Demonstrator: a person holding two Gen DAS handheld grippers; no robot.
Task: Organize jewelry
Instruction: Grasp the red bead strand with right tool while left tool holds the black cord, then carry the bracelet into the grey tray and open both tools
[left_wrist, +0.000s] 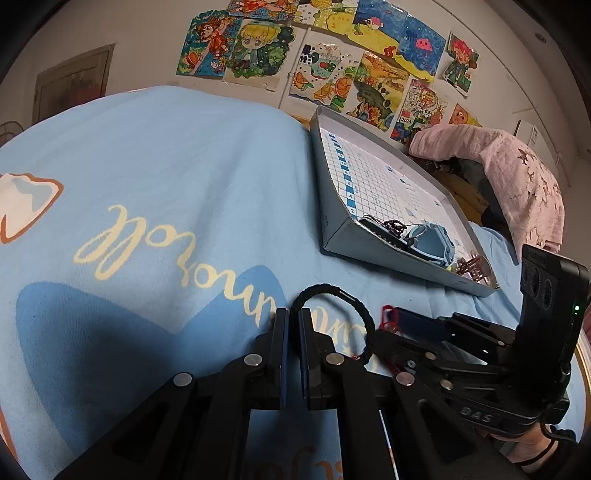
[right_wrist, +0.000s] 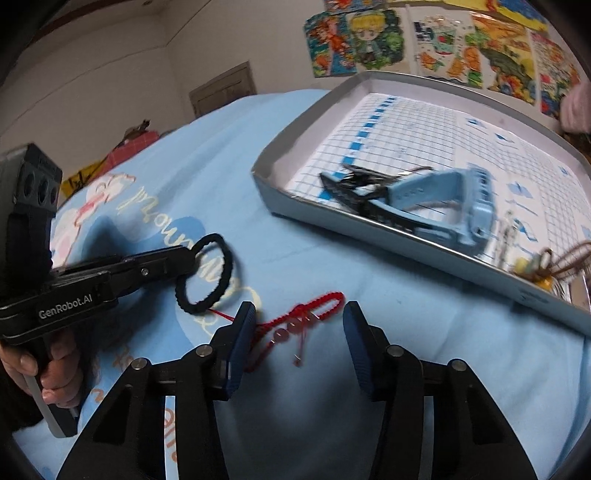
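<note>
A black braided band (left_wrist: 354, 306) lies partly on the blue cloth, and my left gripper (left_wrist: 293, 317) is shut on one side of its loop. From the right wrist view the same band (right_wrist: 207, 277) hangs from the left gripper (right_wrist: 192, 254), which a hand holds. A red cord bracelet (right_wrist: 306, 314) with small beads lies on the cloth between the fingers of my right gripper (right_wrist: 300, 321). Those jaws stand apart, and only the left pad is near the cord. In the left wrist view the red bracelet (left_wrist: 388, 317) shows just in front of the right gripper (left_wrist: 413, 323).
A grey tray (right_wrist: 406, 245) lined with grid paper sits beyond, holding a blue watch (right_wrist: 454, 206), a black strap (right_wrist: 351, 195) and brown loops (right_wrist: 565, 258). The tray (left_wrist: 332, 236) rests on a blue printed cloth (left_wrist: 166, 166). A pink cloth (left_wrist: 517, 173) lies at the right.
</note>
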